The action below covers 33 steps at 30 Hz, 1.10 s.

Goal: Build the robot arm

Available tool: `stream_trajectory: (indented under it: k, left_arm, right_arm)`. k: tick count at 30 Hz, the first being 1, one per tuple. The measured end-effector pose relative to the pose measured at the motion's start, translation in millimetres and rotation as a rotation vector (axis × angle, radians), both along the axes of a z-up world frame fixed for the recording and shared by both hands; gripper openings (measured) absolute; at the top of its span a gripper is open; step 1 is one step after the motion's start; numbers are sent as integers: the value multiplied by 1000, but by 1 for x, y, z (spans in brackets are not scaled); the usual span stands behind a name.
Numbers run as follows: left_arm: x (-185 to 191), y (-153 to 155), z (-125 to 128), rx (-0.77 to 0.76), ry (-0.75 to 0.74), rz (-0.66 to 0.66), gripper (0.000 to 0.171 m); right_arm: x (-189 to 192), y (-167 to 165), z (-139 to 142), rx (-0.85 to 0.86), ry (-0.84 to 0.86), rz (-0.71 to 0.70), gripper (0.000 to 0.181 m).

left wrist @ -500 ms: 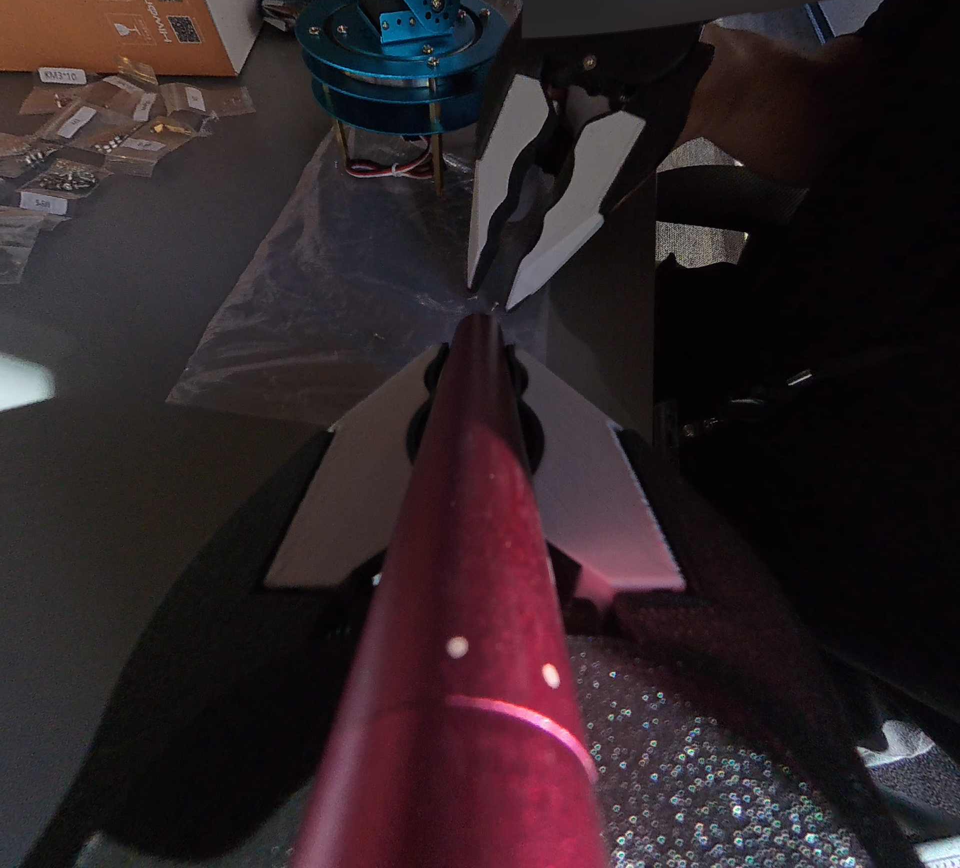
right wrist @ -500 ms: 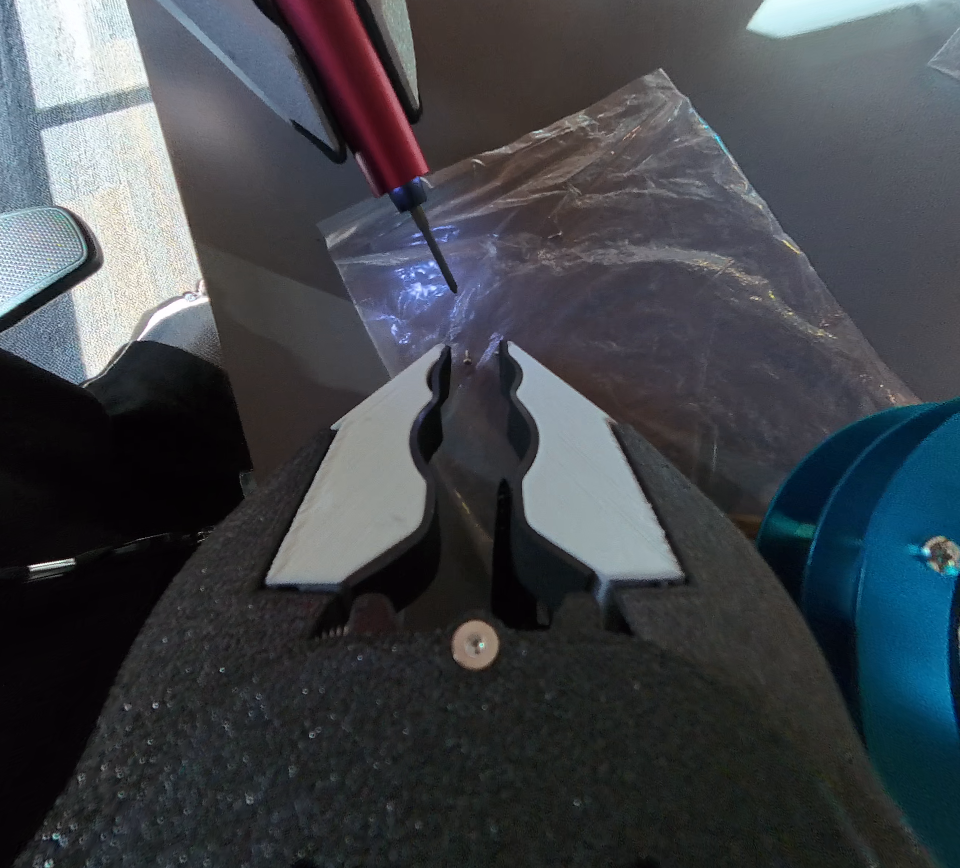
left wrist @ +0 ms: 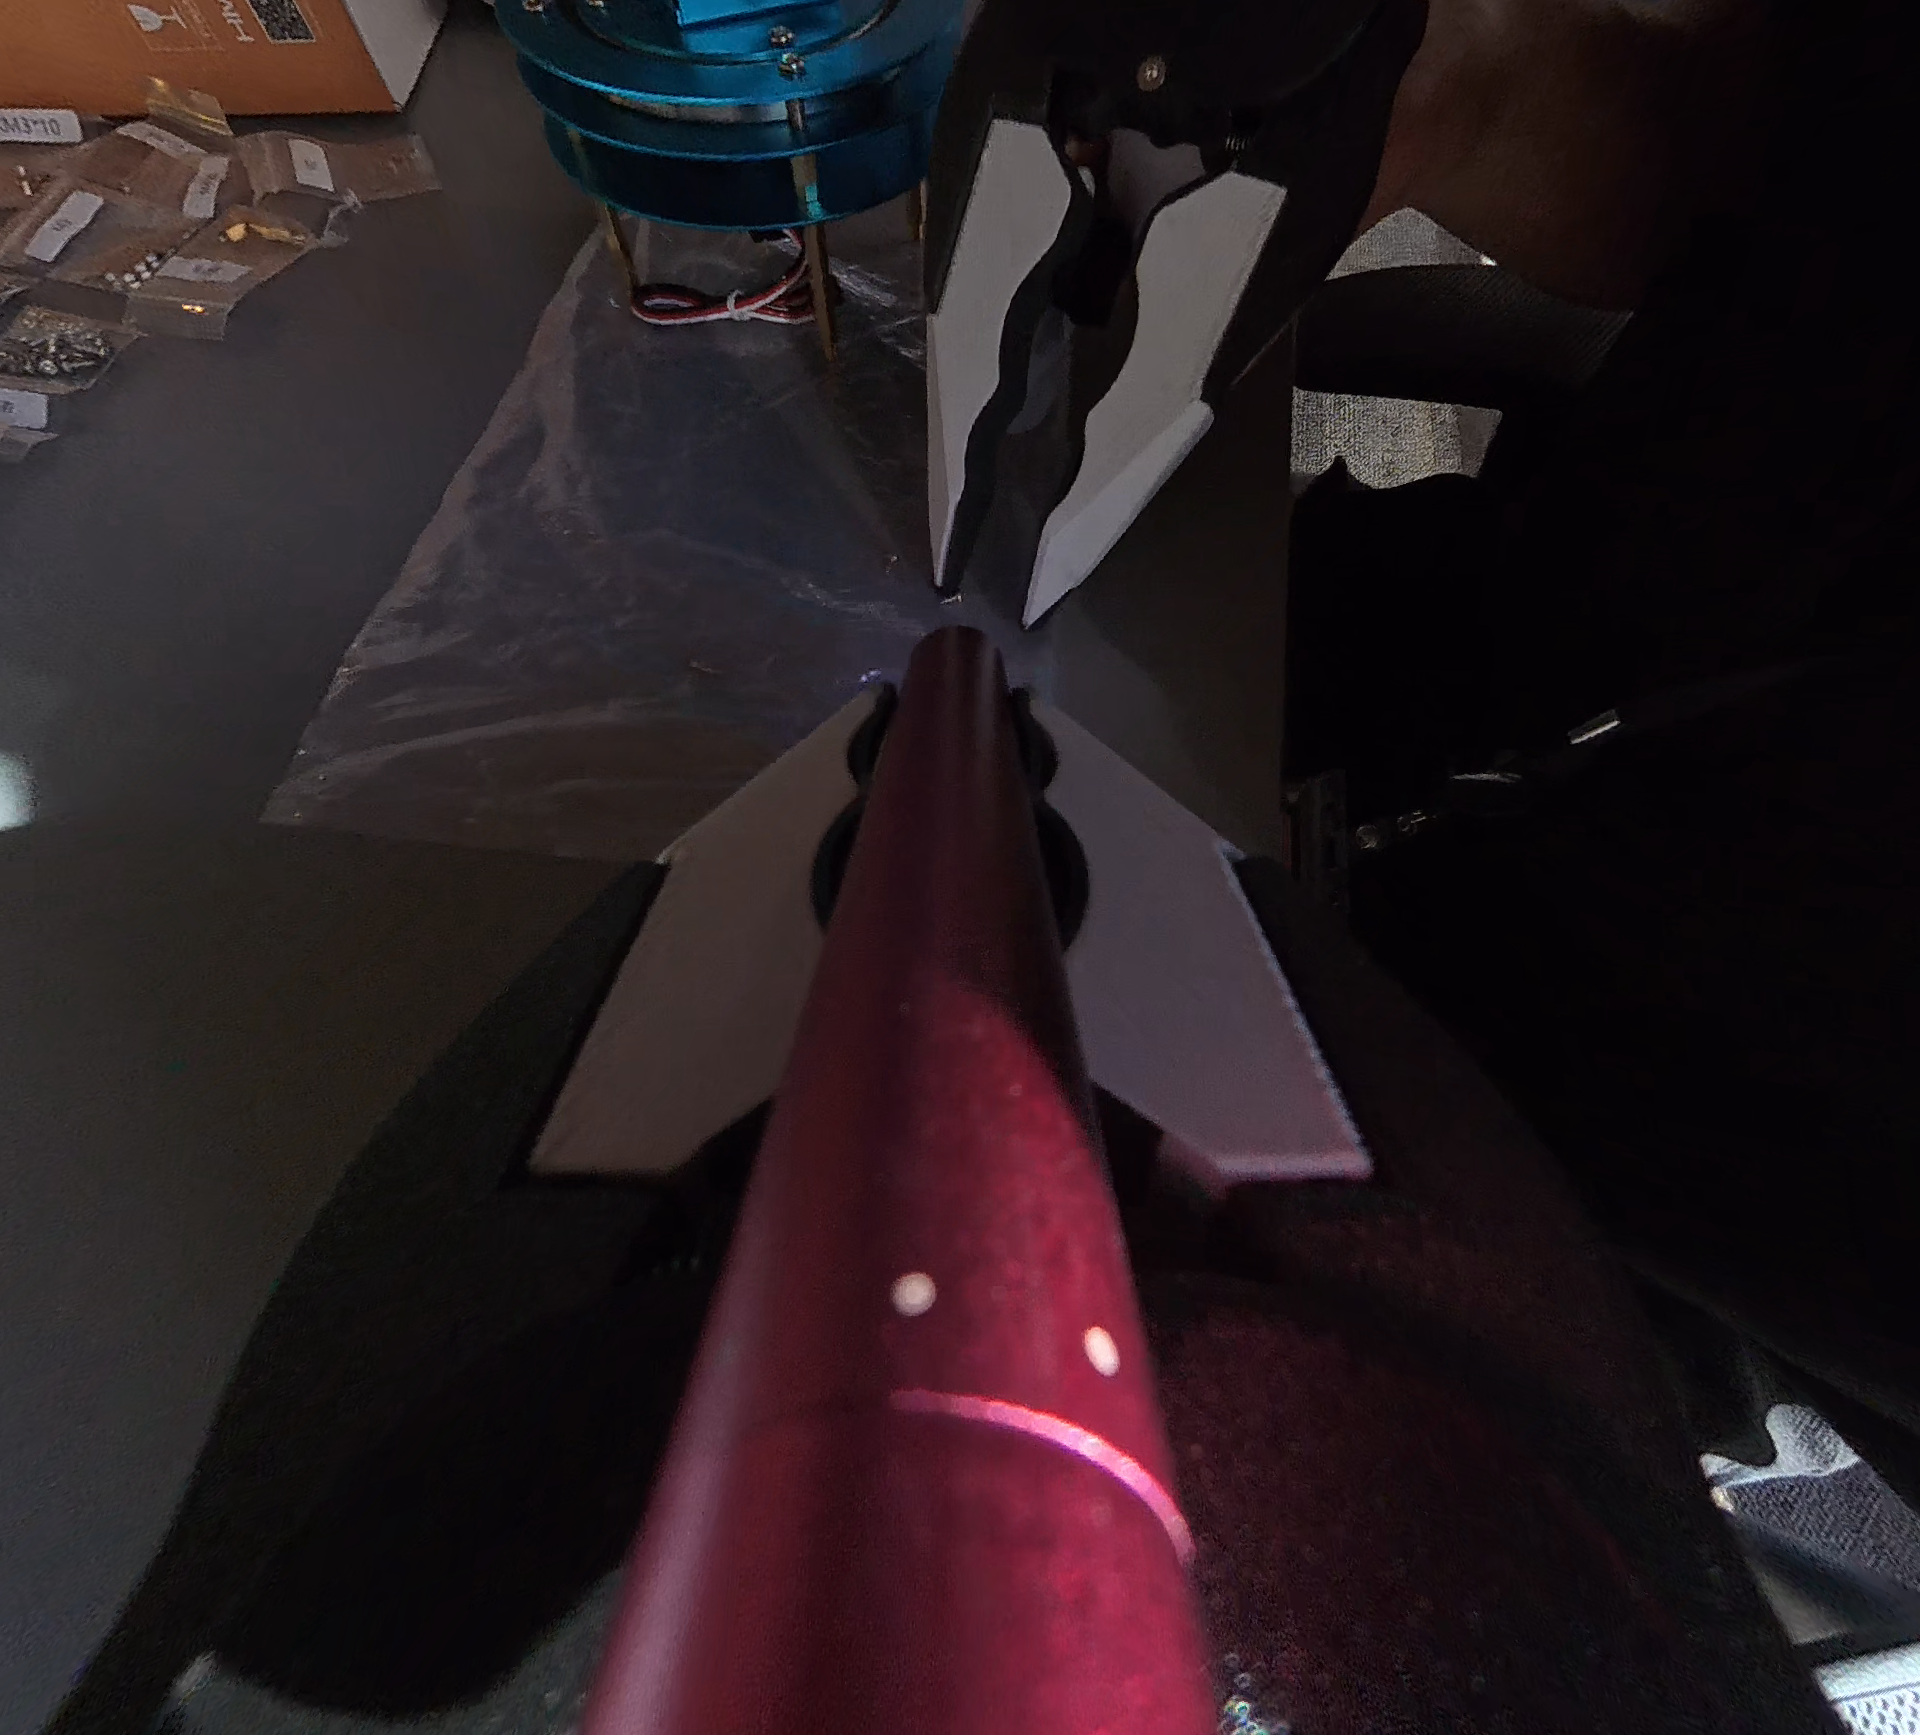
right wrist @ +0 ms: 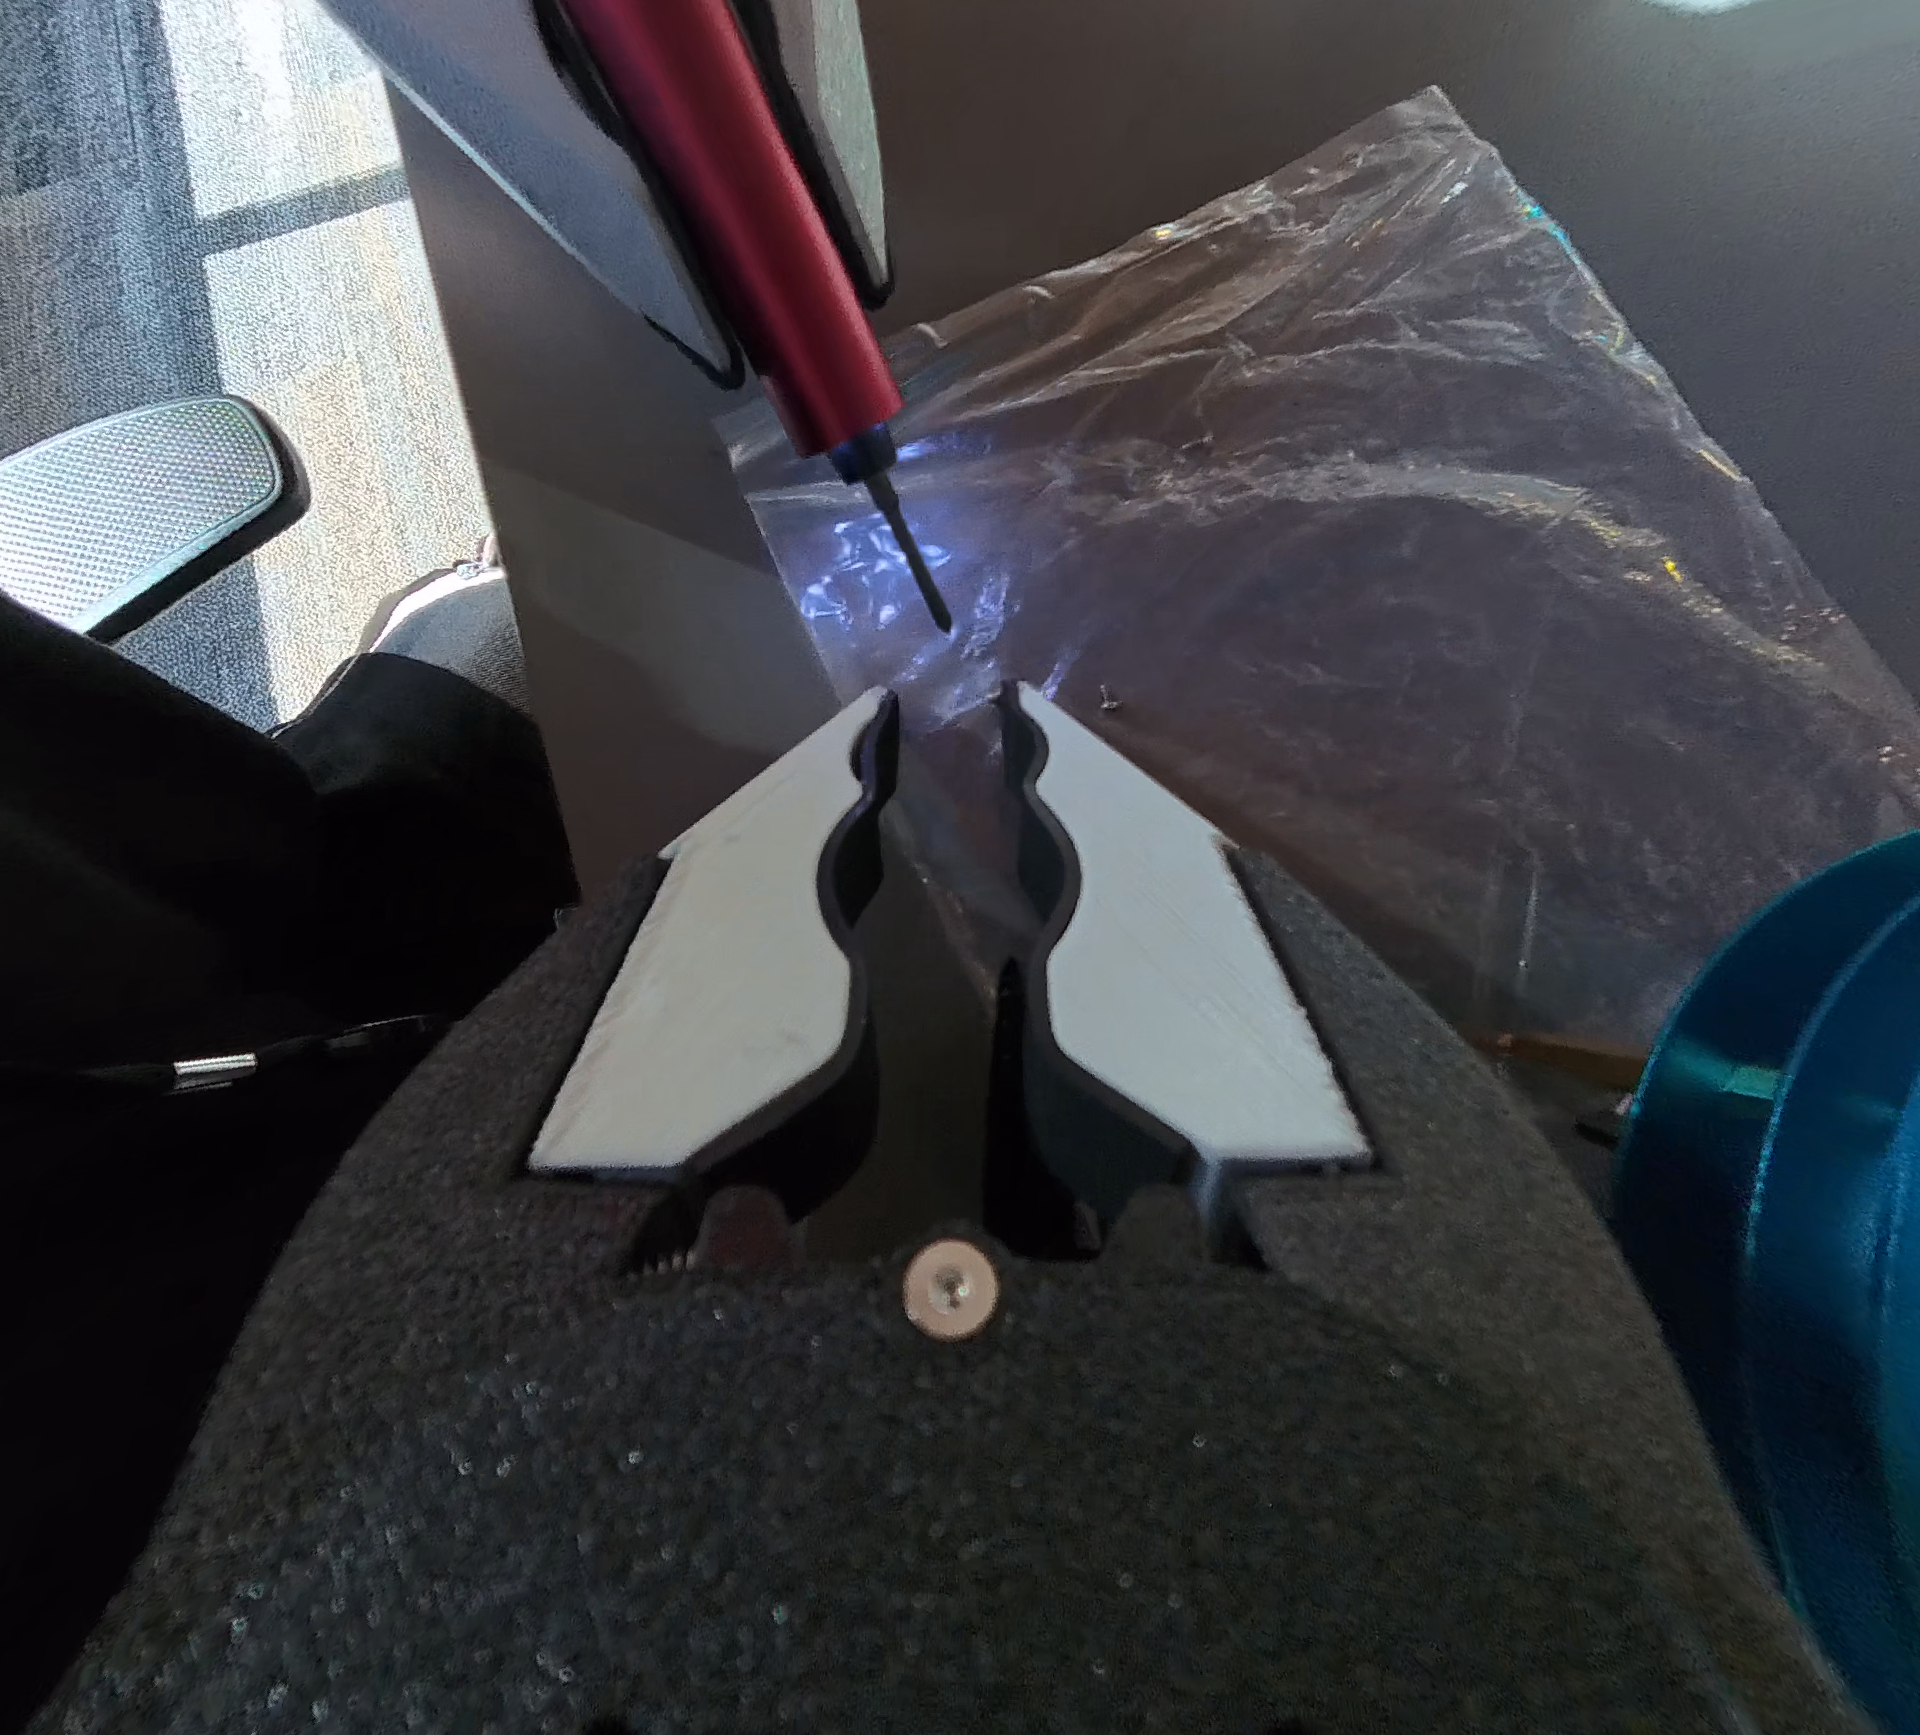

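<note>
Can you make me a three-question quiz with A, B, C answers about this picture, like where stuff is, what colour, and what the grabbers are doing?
1. Where does the plastic bag lie?
A. flat on the table
B. on the chair
C. inside the box

2. What colour is the screwdriver?
A. green
B. red
C. yellow

3. What is the left gripper doing?
A. hanging open and empty
B. shut on the bag
C. shut on the screwdriver

Answers:
1. A: the bag is spread on the dark table, under the screwdriver tip.
2. B: its handle is shiny red in both views.
3. C: the white fingers press both sides of the handle. The right gripper is open, with a clear gap and nothing in it.
</note>
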State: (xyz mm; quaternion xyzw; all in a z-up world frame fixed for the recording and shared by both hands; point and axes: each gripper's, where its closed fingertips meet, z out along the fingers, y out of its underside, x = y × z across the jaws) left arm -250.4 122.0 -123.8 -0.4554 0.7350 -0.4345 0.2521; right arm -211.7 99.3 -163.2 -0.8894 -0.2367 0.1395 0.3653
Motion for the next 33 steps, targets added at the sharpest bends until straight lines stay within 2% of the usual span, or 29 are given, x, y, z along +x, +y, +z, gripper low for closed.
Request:
stream_trajectory:
  k: [11, 33]
  left_arm:
    - [3, -13, -2, 46, -3, -11, 21]
    - [9, -9, -3, 58, -7, 0, 21]
  right_arm:
    - [-4, -4, 0, -7, 26, 10, 20]
    - [-5, -4, 0, -15, 48, 17, 19]
